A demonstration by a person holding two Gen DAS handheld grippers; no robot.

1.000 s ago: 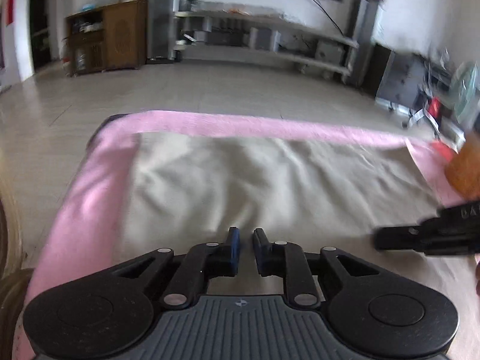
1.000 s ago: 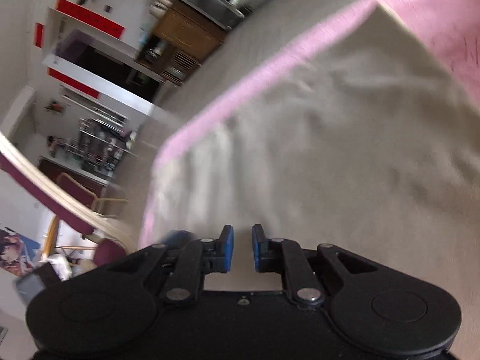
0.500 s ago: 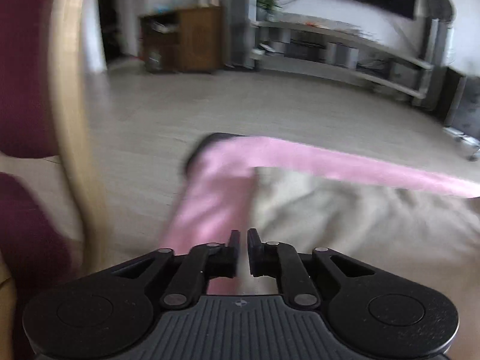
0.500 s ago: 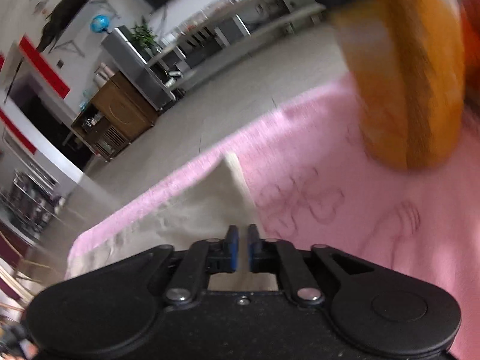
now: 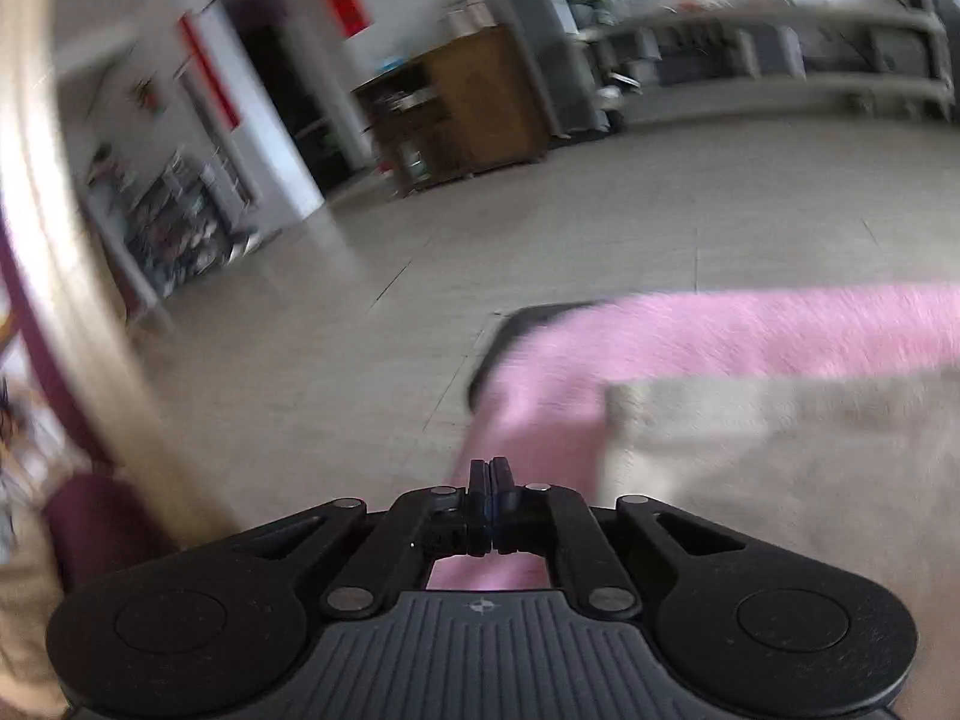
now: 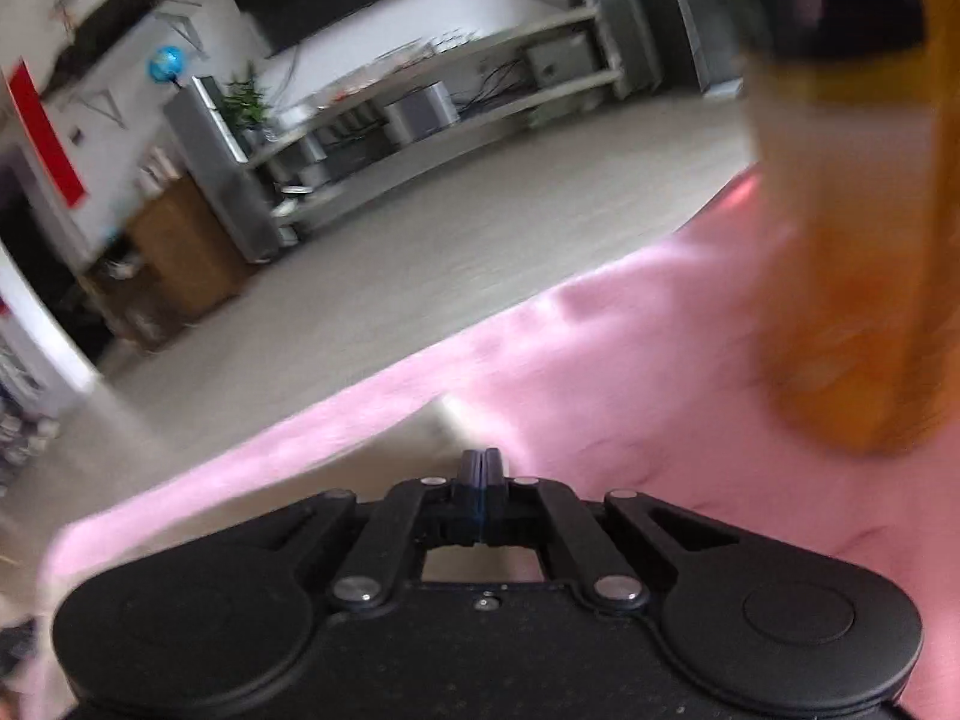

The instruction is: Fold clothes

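Garment: my beige cloth (image 5: 780,480) lies spread on the pink blanket (image 5: 750,336) that covers the bench; in my left view it fills the 3 to 5 o'clock part, its near-left corner at about 2 o'clock from my left gripper (image 5: 490,474).
Same garment, right view: a beige corner (image 6: 414,438) pokes up at about 10 o'clock from my right gripper (image 6: 480,465), with the pink blanket (image 6: 630,360) beyond it.
Left jaws: pressed together, blue pads touching, nothing between them; they hang over pink blanket, just left of the cloth's edge.
Right jaws: pressed together too; no cloth shows between the pads.
Handling: I judge it light, soft and limp, with no stiffness; it will sag and drag on the fuzzy blanket, not slide freely. Not fragile.
Where to hold: by corners or along a hem, one corner per gripper, pinching deep enough that thin fabric does not slip out.
Folded or not: blur and the narrow view leave me unable to tell how many layers lie there.
Nearby: a blurred orange object (image 6: 852,276) at 2 o'clock in my right view.
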